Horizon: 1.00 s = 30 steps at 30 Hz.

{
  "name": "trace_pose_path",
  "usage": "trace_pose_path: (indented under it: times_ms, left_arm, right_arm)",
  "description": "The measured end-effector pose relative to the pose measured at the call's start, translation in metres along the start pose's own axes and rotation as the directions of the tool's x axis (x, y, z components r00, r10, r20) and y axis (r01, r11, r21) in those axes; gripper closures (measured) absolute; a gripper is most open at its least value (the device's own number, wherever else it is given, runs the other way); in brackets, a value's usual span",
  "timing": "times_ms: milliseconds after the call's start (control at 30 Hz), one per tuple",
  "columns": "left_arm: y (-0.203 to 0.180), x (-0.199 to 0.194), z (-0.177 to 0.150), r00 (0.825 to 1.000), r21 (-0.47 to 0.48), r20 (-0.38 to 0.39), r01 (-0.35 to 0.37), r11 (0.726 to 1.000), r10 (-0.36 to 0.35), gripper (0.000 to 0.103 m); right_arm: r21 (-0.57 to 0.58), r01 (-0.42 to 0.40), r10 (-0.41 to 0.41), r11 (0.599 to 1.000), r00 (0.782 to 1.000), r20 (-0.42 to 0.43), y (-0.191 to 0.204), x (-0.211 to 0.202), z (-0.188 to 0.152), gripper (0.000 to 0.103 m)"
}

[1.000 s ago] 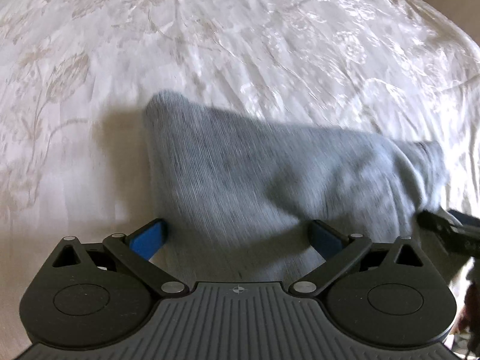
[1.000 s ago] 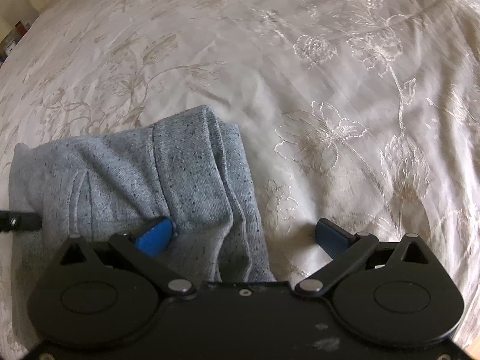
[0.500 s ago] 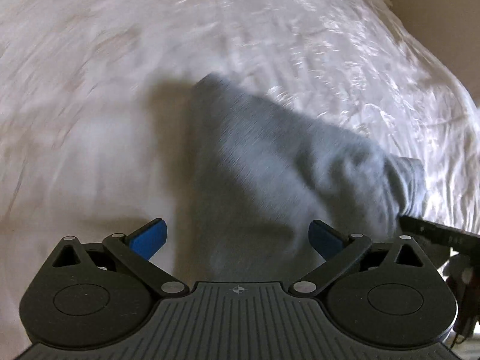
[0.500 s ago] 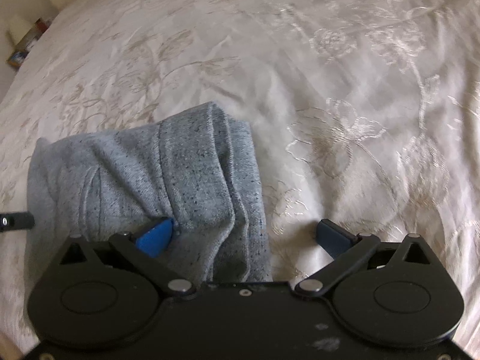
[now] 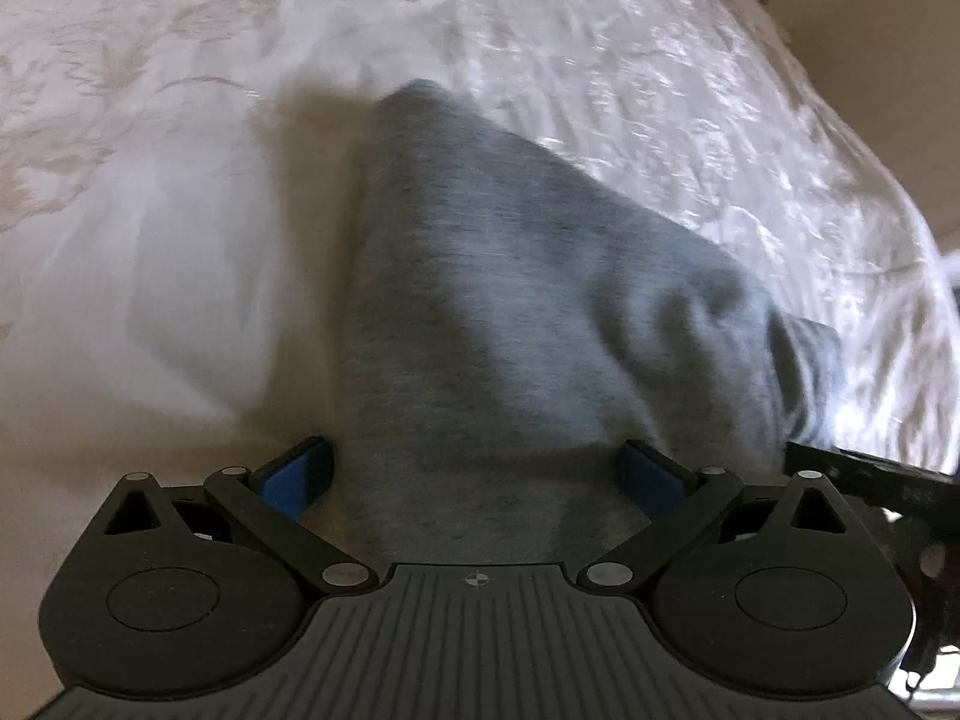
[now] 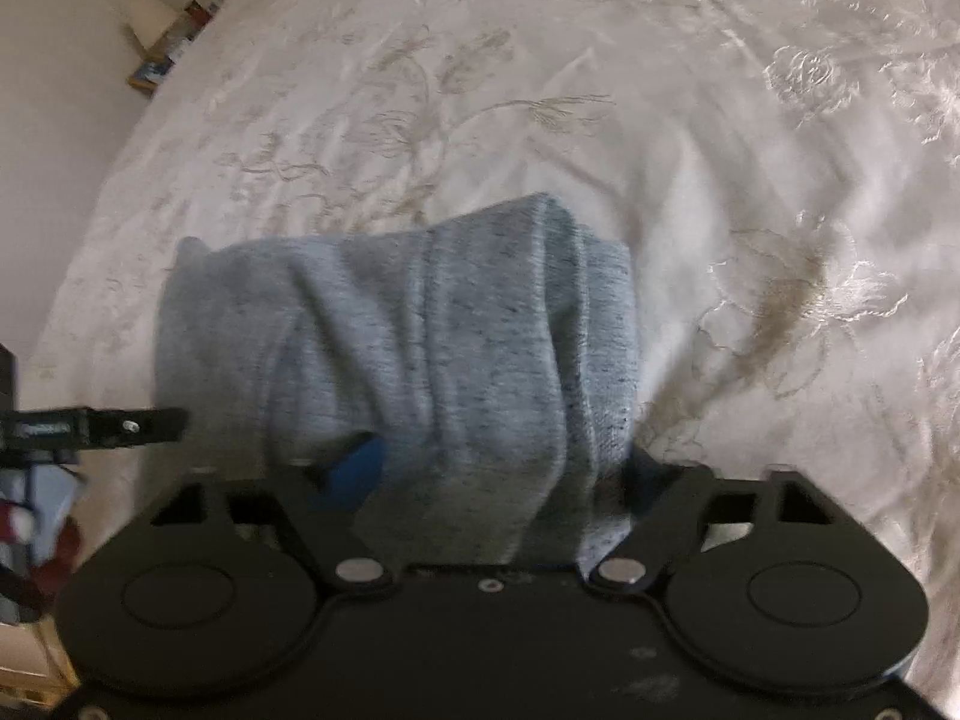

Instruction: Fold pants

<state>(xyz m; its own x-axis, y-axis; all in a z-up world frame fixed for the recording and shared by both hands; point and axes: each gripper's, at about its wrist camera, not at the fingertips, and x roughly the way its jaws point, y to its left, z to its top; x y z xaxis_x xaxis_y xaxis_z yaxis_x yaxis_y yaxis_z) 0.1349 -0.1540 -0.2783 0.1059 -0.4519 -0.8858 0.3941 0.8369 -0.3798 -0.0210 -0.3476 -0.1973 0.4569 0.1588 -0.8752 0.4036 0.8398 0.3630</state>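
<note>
The grey pants (image 5: 510, 300) lie folded into a compact bundle on the white bedspread (image 5: 150, 180). My left gripper (image 5: 477, 471) is open, its blue pads on either side of the bundle's near edge. In the right wrist view the pants (image 6: 420, 330) fill the space between my right gripper's (image 6: 504, 468) fingers, which have closed in on the thick waistband end; the fabric bunches between the pads. The right gripper's tip (image 5: 870, 474) shows at the right in the left wrist view; the left gripper's tip (image 6: 96, 426) shows at the left in the right wrist view.
The embroidered bedspread (image 6: 660, 120) covers the bed all around. The bed's edge and a beige floor or wall (image 5: 870, 60) are at the upper right in the left wrist view. A small stand with books (image 6: 162, 54) is beyond the bed's far left corner.
My right gripper's fingers have narrowed around the waistband end and the pants now rise into its view. Both cameras have swung, and the bundle sits more centred for the left gripper.
</note>
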Motion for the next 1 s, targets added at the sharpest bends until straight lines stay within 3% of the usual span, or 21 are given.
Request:
trace_pose_path:
  times_ms: [67,100,133,200,267,300,333,533,700,767,800,833,867,933,967,1000]
  left_arm:
    - [-0.003,0.003,-0.002,0.996,-0.006,-0.029,0.083,0.997,-0.083,0.001]
    - [-0.007,0.007,-0.003,0.994,-0.006,-0.039,0.099,0.995,-0.099,0.001]
    - [-0.013,0.01,-0.003,0.996,0.002,-0.038,0.081,0.997,-0.081,0.001]
    - [-0.018,0.01,-0.005,0.998,-0.007,-0.022,0.06,0.998,-0.06,0.002]
    - [-0.022,0.004,-0.005,0.997,-0.045,0.011,0.075,0.996,-0.074,0.037]
    - [-0.023,-0.002,-0.007,0.998,-0.05,0.024,0.055,0.997,-0.054,0.069]
    - [-0.026,-0.009,-0.006,0.999,-0.047,0.039,0.03,0.998,-0.028,0.073]
    - [-0.044,-0.049,0.005,0.99,0.0,0.138,-0.003,1.0,0.003,0.075]
    - [-0.038,-0.082,0.053,0.971,0.009,0.237,-0.025,1.0,0.023,0.075]
    - [-0.029,-0.083,0.075,0.966,0.002,0.254,-0.053,0.999,0.05,0.071]
    - [-0.024,-0.079,0.086,0.964,-0.012,0.253,-0.081,0.997,0.081,0.064]
    - [-0.015,-0.074,0.093,0.961,-0.034,0.251,-0.114,0.993,0.119,0.059]
    - [-0.005,-0.066,0.097,0.953,-0.063,0.246,-0.164,0.984,0.174,0.058]
    - [0.014,-0.046,0.1,0.934,-0.131,0.184,-0.286,0.949,0.307,0.06]
    - [0.025,-0.036,0.098,0.93,-0.164,0.136,-0.318,0.934,0.34,0.06]
    - [0.03,-0.033,0.094,0.932,-0.187,0.119,-0.318,0.929,0.343,0.06]
  right_arm:
    - [0.017,-0.032,0.032,0.999,0.999,0.0,0.001,-0.001,0.001,0.05]
    - [0.031,-0.049,0.049,0.998,0.999,0.0,-0.001,-0.002,0.002,0.054]
    - [0.048,-0.061,0.061,0.997,0.998,0.002,-0.001,-0.004,0.003,0.063]
    - [0.043,-0.061,0.061,0.997,0.998,0.005,0.007,-0.008,0.002,0.07]
    - [0.008,-0.045,0.045,0.999,0.999,0.011,0.02,-0.017,0.003,0.074]
    - [-0.009,-0.04,0.04,0.999,0.999,0.017,0.026,-0.023,0.004,0.075]
    - [-0.028,-0.04,0.041,0.999,0.999,0.025,0.032,-0.03,0.005,0.076]
    - [-0.134,-0.086,0.098,0.987,0.992,0.08,0.07,-0.066,0.03,0.077]
    - [-0.171,-0.142,0.168,0.975,0.975,0.147,0.094,-0.071,0.084,0.077]
    - [-0.182,-0.16,0.19,0.97,0.968,0.163,0.101,-0.061,0.11,0.074]
    - [-0.197,-0.15,0.185,0.969,0.968,0.171,0.103,-0.056,0.122,0.07]
    - [-0.213,-0.12,0.16,0.97,0.971,0.18,0.105,-0.045,0.131,0.057]
    - [-0.222,-0.062,0.102,0.973,0.979,0.177,0.106,-0.029,0.14,0.055]
    - [-0.195,0.108,-0.078,0.975,0.985,0.153,0.1,0.007,0.153,0.059]
    - [-0.193,0.2,-0.176,0.96,0.975,0.134,0.099,0.021,0.155,0.068]
    - [-0.208,0.285,-0.265,0.936,0.957,0.121,0.098,0.031,0.155,0.068]
